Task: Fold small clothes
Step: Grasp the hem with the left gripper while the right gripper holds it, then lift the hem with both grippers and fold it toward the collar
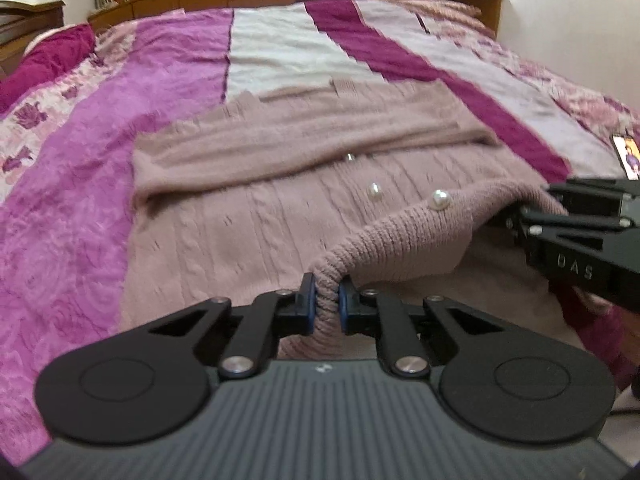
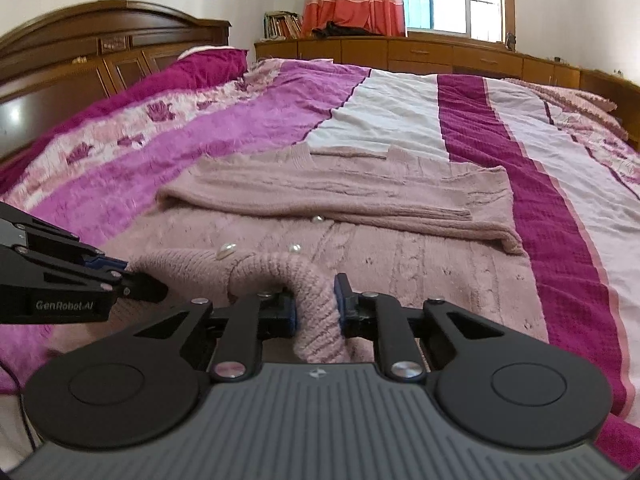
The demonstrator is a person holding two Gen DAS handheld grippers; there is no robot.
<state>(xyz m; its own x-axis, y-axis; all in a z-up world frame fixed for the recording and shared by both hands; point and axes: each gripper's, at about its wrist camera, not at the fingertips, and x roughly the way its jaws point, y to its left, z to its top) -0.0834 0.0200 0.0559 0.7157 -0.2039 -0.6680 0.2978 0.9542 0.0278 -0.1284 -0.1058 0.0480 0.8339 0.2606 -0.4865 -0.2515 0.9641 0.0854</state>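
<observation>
A dusty-pink knit cardigan [image 1: 280,208] with pearl buttons [image 1: 441,200] lies flat on the bed, its sleeves folded across the upper part. It also shows in the right wrist view [image 2: 400,264]. My left gripper [image 1: 327,304] is shut on the ribbed near edge and lifts it a little. My right gripper [image 2: 316,304] is shut on the same ribbed edge further right. Each gripper shows in the other's view, the right gripper [image 1: 520,220] at the right edge and the left gripper [image 2: 132,276] at the left edge.
The bed has a pink, magenta and white striped cover [image 1: 280,48]. A dark wooden headboard [image 2: 80,60] stands at the left, low wooden cabinets [image 2: 440,56] at the far side. A phone [image 1: 628,156] lies on the cover to the right.
</observation>
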